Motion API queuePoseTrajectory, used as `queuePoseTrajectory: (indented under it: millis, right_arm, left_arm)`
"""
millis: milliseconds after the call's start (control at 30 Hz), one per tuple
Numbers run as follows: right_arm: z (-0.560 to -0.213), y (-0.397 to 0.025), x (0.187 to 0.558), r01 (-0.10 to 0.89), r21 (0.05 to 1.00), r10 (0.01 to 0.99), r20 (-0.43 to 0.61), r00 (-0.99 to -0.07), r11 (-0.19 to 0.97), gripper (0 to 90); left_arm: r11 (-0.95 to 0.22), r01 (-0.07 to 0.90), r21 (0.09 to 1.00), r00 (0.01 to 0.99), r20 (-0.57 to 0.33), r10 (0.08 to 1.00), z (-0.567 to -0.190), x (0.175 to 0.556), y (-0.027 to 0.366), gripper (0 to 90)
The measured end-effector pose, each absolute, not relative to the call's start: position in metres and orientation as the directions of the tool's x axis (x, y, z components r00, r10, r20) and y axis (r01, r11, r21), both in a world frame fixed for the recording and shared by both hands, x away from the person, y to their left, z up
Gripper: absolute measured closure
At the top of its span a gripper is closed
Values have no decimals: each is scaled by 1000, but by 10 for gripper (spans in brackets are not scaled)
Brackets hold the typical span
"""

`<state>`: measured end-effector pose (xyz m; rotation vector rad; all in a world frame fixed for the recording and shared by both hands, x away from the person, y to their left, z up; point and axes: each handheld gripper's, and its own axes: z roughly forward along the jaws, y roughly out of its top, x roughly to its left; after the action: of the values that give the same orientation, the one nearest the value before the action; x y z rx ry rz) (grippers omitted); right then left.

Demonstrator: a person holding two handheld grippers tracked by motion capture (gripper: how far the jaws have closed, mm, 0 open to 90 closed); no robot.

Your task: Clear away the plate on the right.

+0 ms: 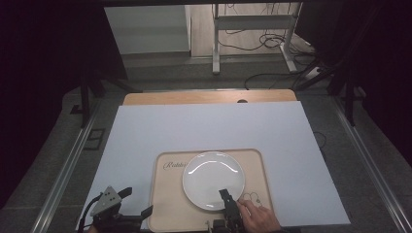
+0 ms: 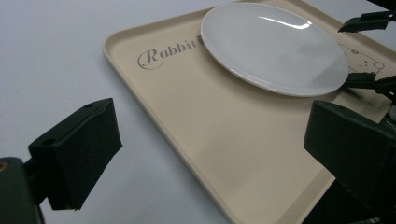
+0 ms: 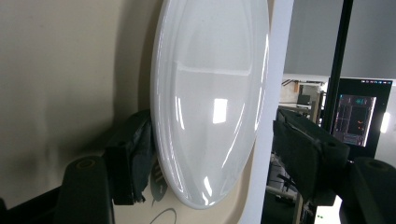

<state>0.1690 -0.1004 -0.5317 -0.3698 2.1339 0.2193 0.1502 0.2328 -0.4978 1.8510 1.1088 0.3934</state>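
Observation:
A white plate [image 1: 214, 179] [image 2: 275, 44] [image 3: 210, 107] lies on a beige tray [image 1: 167, 204] [image 2: 224, 140] printed with "Rabbit" lettering, near the front of the table. My right gripper [image 1: 226, 196] [image 3: 219, 158] is open and straddles the plate's near rim. One jaw sits under the rim close to the tray; the other stands off above the plate. My left gripper [image 1: 137, 201] [image 2: 210, 154] is open and holds nothing, low over the tray's left front corner. Its view also shows the right gripper [image 2: 348, 53] at the plate's edge.
The tray rests on a white board [image 1: 209, 126] laid over a wooden tabletop [image 1: 209, 97]. Beyond the table's far edge is a grey floor with a metal frame [image 1: 216, 43] and loose cables [image 1: 272, 41]. Dark screens stand on both sides.

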Motion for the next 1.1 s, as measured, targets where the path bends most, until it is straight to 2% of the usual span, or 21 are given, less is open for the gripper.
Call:
queuePoseTrajectory:
  millis: [900,1100]
  right_arm:
    - [-515,-116,162,-327,10,-169,-841,-515,945,278]
    - [-514,-119,166,-328,43,-142,-842,-520,944,278]
  left_arm:
    - [-181,528,830,545,-168,821,-498,150,232,37]
    - [-181,528,830,546,-168,821,-498,150,233,38]
